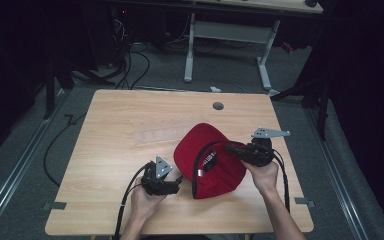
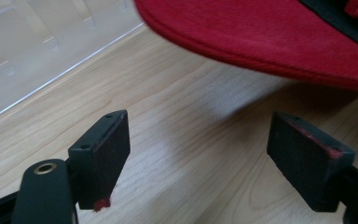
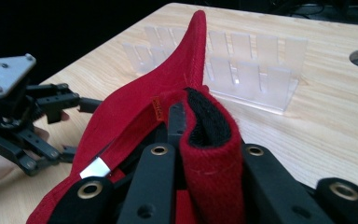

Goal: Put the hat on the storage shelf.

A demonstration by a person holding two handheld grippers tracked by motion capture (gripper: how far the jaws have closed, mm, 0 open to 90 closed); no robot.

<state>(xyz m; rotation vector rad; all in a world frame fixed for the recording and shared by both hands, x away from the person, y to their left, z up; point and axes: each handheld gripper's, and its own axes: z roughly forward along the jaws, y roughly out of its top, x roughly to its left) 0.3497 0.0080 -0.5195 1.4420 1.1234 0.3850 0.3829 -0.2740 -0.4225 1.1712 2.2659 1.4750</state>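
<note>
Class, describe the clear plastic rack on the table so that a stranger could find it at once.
Start at the wooden table and go to its middle. Just left of the red cap stands the clear plastic rack, apart from the cap. It alone is see-through, with rows of upright slotted dividers.

Left hand-held gripper (image 2: 198,158) agape, right (image 3: 191,135) clamped

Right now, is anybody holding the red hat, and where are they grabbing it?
Yes. The right gripper pinches the red cap by its back edge, at the black-lined band. The left gripper is open, holding nothing.
</note>
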